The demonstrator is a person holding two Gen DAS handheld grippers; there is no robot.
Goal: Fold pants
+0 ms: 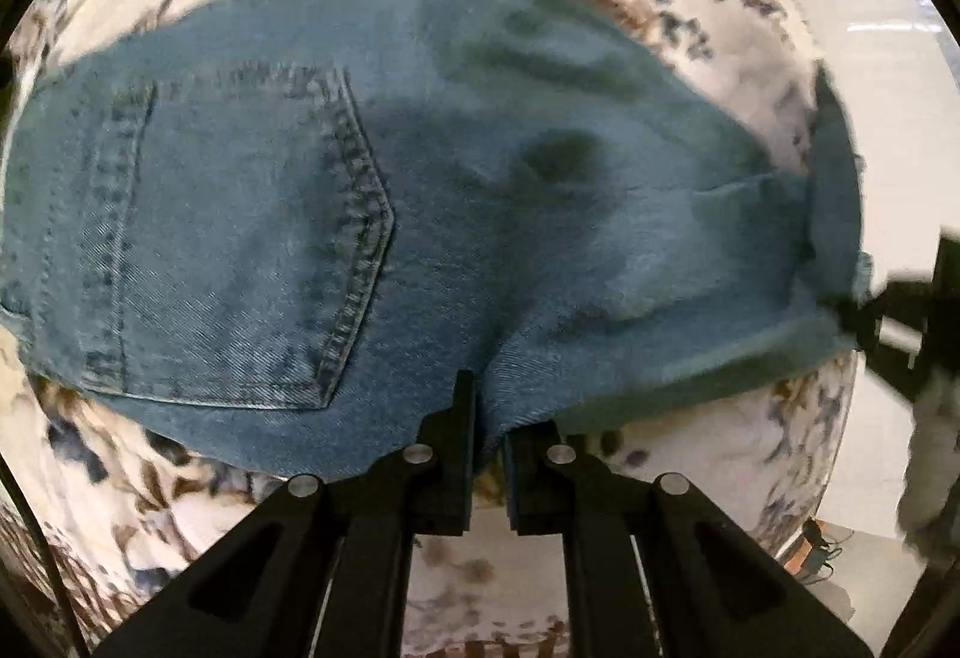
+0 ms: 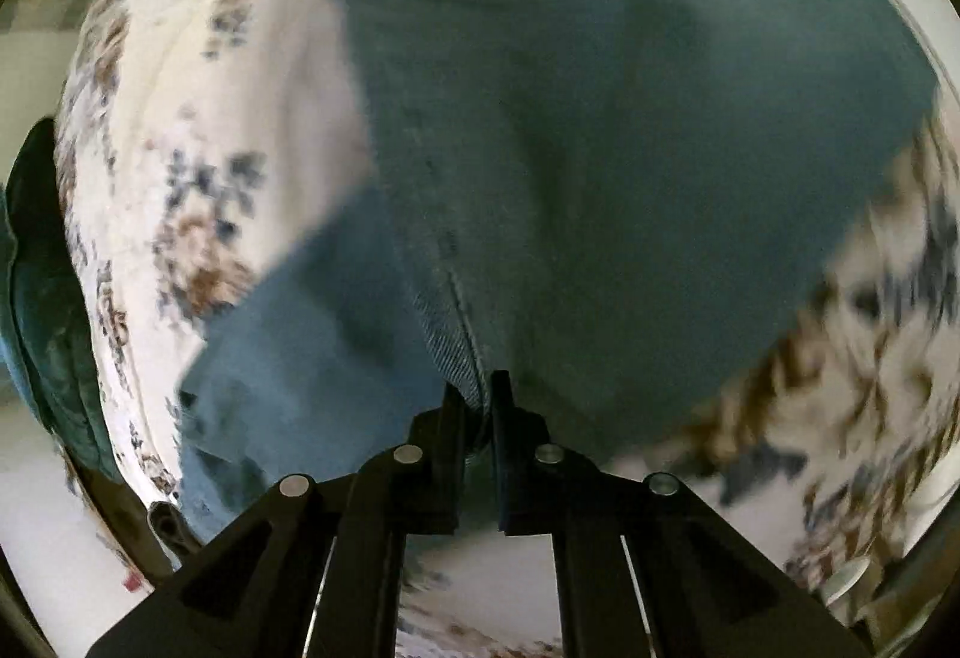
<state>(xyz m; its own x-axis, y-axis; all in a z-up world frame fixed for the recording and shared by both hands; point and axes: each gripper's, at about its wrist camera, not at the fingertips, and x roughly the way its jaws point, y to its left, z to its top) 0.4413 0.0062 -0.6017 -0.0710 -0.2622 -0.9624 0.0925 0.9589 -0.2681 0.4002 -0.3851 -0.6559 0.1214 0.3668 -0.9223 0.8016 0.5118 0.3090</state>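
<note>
Left hand-held gripper [image 1: 483,418] and right hand-held gripper [image 2: 480,406] each pinch the near edge of the jeans [image 1: 420,190] lying on the floral tabletop [image 1: 180,478], so I'd lift both evenly, keeping that edge taut.

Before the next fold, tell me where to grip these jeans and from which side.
Grip the jeans at the near denim edge, coming in low over the floral cloth. That edge lies flat and thin enough to pinch. The left gripper already clamps it beside the back pocket; the right gripper clamps a stitched seam.
</note>
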